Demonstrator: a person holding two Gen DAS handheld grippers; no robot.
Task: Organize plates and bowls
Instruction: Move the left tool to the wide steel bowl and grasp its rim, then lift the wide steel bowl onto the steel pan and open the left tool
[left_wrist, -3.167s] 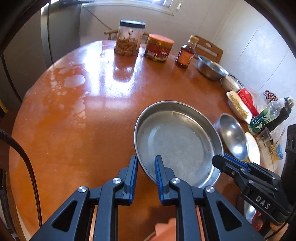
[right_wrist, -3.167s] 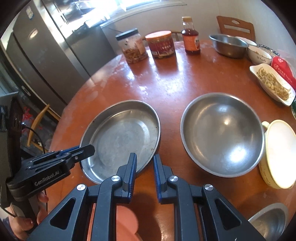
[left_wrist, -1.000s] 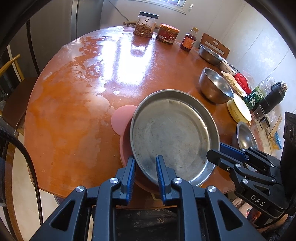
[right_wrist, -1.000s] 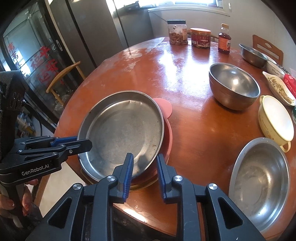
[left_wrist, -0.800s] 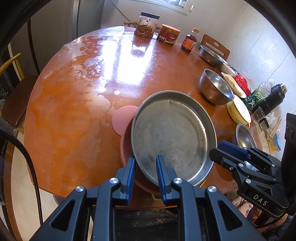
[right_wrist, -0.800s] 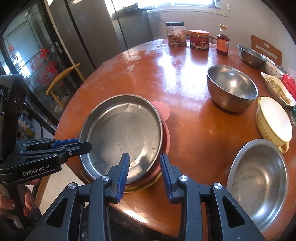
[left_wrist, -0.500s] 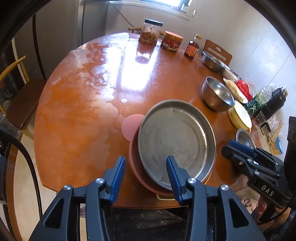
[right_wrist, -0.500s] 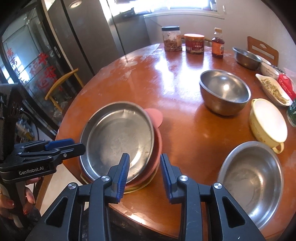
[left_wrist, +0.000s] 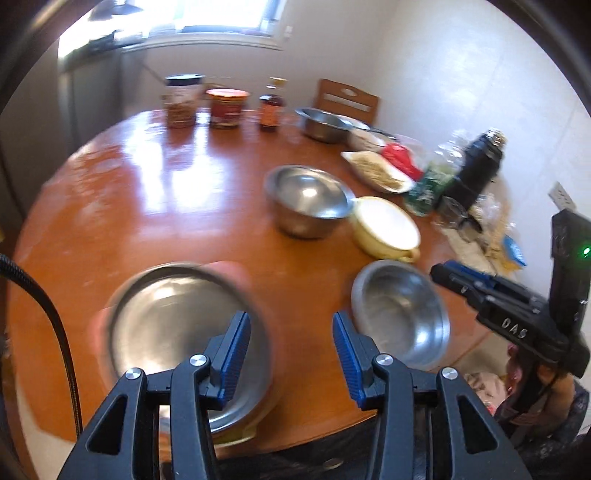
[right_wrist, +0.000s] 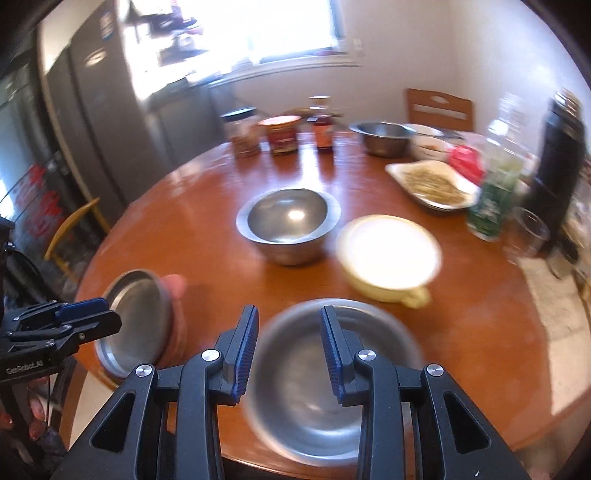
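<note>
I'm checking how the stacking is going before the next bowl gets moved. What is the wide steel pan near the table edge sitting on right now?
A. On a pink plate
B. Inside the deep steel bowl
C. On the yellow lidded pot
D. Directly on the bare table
A: the steel pan rests on a pink plate, whose rim shows around its edge in both views, apart from the other bowls.

Desk (right_wrist: 221, 206): glossy orange-brown wood. Round pan (left_wrist: 173, 325): dull silver, set on a pink plate (left_wrist: 231, 269). Two bowls (right_wrist: 288, 221) (right_wrist: 314, 406): silver steel. Lidded pot (right_wrist: 388, 254): pale yellow. Both claws (left_wrist: 291, 343) (right_wrist: 288, 350): black with blue ribbed pads.
</note>
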